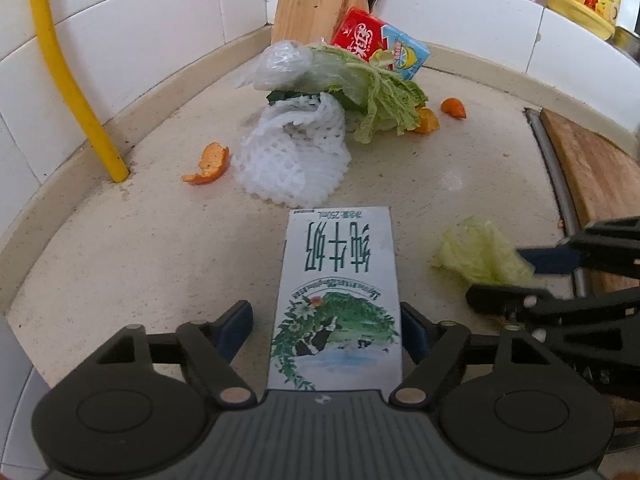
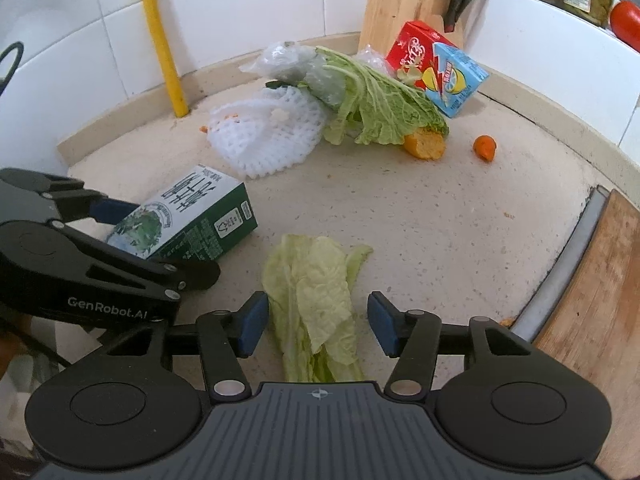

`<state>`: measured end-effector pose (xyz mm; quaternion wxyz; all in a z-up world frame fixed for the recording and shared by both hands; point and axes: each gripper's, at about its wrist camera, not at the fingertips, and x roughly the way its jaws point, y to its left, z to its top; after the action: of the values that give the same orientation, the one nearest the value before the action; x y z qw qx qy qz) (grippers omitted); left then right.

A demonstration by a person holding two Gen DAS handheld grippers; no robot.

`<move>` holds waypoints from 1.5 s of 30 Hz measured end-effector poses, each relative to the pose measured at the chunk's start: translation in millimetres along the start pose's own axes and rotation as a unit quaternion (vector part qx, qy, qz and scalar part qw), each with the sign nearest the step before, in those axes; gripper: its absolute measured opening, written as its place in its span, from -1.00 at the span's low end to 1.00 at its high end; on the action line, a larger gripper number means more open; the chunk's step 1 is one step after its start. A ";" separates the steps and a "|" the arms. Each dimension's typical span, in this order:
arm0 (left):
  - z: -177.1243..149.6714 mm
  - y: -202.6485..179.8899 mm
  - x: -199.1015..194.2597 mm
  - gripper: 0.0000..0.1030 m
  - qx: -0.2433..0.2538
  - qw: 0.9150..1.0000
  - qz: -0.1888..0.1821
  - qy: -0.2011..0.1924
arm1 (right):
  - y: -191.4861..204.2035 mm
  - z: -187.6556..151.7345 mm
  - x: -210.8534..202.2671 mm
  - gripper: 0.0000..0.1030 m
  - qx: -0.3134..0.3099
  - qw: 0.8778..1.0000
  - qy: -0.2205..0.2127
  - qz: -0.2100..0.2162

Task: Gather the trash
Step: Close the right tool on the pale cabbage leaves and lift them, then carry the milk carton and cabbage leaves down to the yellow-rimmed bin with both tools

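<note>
A white and green milk carton [image 1: 338,292] lies flat on the beige counter [image 1: 140,248]. It lies between the fingers of my left gripper [image 1: 324,332], which is open, with a gap showing beside the left pad [image 1: 236,326]. In the right wrist view the same carton [image 2: 192,216] lies inside the left gripper [image 2: 160,240]. A pale cabbage leaf [image 2: 316,300] rests on the counter between the blue pads of my right gripper [image 2: 320,322], open and clear of the leaf. From the left wrist view the right gripper [image 1: 516,278] straddles that leaf [image 1: 476,256].
Further back lie a white foam net [image 1: 292,160], orange peels [image 1: 208,164], a big cabbage leaf [image 1: 380,96], a crumpled plastic bag [image 1: 284,64] and a red and blue drink box [image 1: 380,48]. A yellow pipe [image 1: 68,76] rises at left. A cutting board [image 1: 600,176] borders the right.
</note>
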<state>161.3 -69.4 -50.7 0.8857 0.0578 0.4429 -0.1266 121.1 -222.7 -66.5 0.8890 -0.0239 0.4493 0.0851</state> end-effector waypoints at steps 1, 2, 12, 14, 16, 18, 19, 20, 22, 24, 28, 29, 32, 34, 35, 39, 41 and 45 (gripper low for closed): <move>0.0 -1.7 -1.4 0.11 0.004 1.000 -0.004 -0.003 | -0.4 0.6 -0.5 -0.20 -0.001 1.000 0.000 0.002; 0.2 -3.6 -2.5 -0.03 0.008 1.000 -0.009 -0.003 | -1.2 1.3 -0.9 -0.42 0.001 1.000 0.002 0.006; -6.4 -6.5 -11.2 -0.10 0.009 1.000 -0.016 0.001 | -6.9 2.4 -4.1 -0.73 0.069 0.995 0.019 0.070; -8.4 -5.2 -14.9 -0.10 0.007 1.000 -0.019 -0.001 | -3.1 1.9 -6.3 -0.74 0.072 0.995 0.018 0.074; -9.4 -3.4 -19.6 -0.10 0.006 1.000 -0.016 -0.004 | 2.2 2.0 -9.0 -0.74 0.071 0.994 0.015 0.078; -10.3 -1.1 -24.8 -0.10 0.004 1.000 -0.014 -0.009 | 5.8 3.4 -10.0 -0.74 0.077 0.993 0.016 0.087; -10.7 0.5 -27.4 -0.10 0.003 1.000 -0.012 -0.012 | 7.3 4.4 -10.8 -0.74 0.078 0.993 0.015 0.090; -11.3 2.3 -29.6 -0.10 0.002 1.000 -0.010 -0.013 | 9.6 5.3 -11.9 -0.75 0.078 0.993 0.013 0.091; -12.7 5.1 -34.1 -0.10 0.000 1.000 -0.007 -0.016 | 12.7 6.6 -14.6 -0.75 0.077 0.993 0.010 0.091; -14.5 8.8 -38.2 -0.10 -0.003 1.000 -0.004 -0.018 | 15.5 8.4 -15.8 -0.75 0.079 0.992 0.008 0.096; -17.6 15.0 -45.0 -0.10 -0.010 1.000 0.001 -0.024 | 23.5 10.9 -17.1 -0.75 0.075 0.992 0.005 0.101; -18.2 15.7 -46.5 -0.10 -0.011 1.000 0.002 -0.024 | 25.8 11.2 -17.3 -0.75 0.073 0.992 0.005 0.103; -21.5 17.5 -50.7 -0.10 -0.015 1.000 0.004 -0.028 | 31.6 11.7 -19.0 -0.75 0.070 0.992 0.003 0.107; -23.7 18.5 -53.0 -0.10 -0.017 0.999 0.005 -0.029 | 34.9 11.9 -20.5 -0.75 0.068 0.992 0.001 0.108; -24.8 19.0 -54.0 -0.10 -0.018 0.999 0.006 -0.030 | 36.4 11.8 -21.2 -0.75 0.067 0.992 0.001 0.108; -28.1 18.8 -58.8 -0.10 -0.019 0.999 0.006 -0.034 | 41.2 10.2 -25.0 -0.75 0.065 0.992 -0.001 0.108; -29.3 18.8 -61.2 -0.10 -0.018 0.999 0.007 -0.036 | 42.9 9.3 -27.5 -0.75 0.066 0.992 -0.003 0.107; -31.2 17.6 -64.8 -0.10 -0.017 0.999 0.007 -0.040 | 45.8 7.8 -32.8 -0.75 0.068 0.992 -0.006 0.105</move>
<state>104.8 -34.5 -17.8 0.9044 0.0409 0.4089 -0.1150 100.3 -180.9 -33.9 0.8776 0.0840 0.4484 0.1475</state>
